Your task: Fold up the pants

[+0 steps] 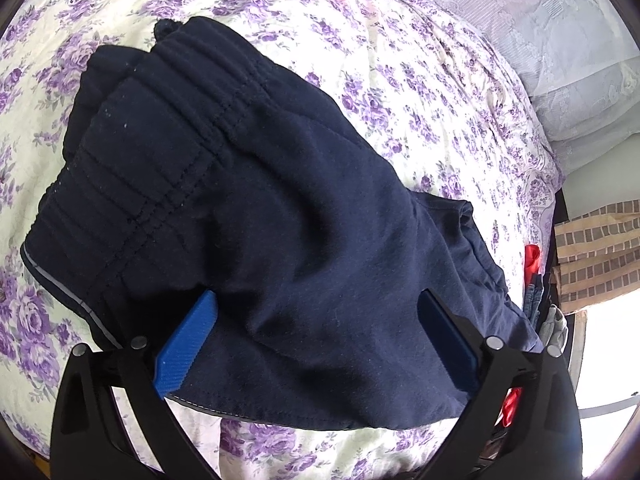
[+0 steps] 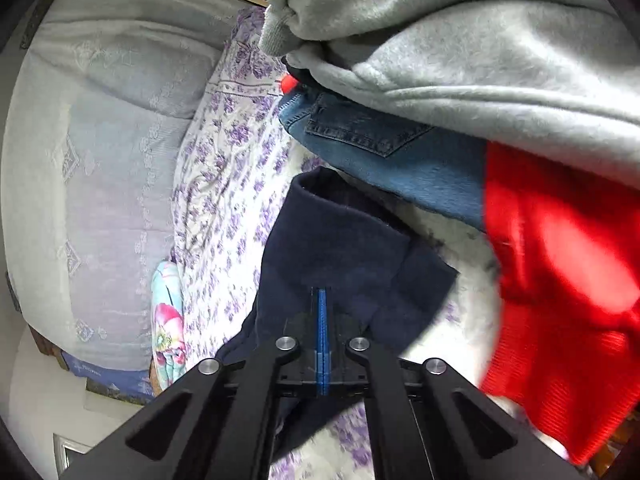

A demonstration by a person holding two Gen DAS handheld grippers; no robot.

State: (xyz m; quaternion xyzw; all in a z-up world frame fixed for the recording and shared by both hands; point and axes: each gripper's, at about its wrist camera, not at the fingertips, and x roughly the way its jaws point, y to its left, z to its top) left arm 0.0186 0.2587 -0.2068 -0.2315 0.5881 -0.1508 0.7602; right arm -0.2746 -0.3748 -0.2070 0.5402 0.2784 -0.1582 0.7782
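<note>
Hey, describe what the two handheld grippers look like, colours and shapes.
Both match: the left gripper and right gripper have black angular linkage arms with triangular cutouts and round silver pivot pins. Their fingers are flat, ribbed blue pads. No cables, markings or sleeves show.

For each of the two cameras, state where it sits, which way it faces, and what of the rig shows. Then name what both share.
Left wrist: on the left gripper, looking steeply down at the navy pants on the floral bedspread; its blue pads stand wide apart.
Right wrist: on the right gripper, facing a clothes pile: grey sweatshirt, jeans, red garment; pads together over navy fabric.
Shared: pants, bedspread, pillow.
</note>
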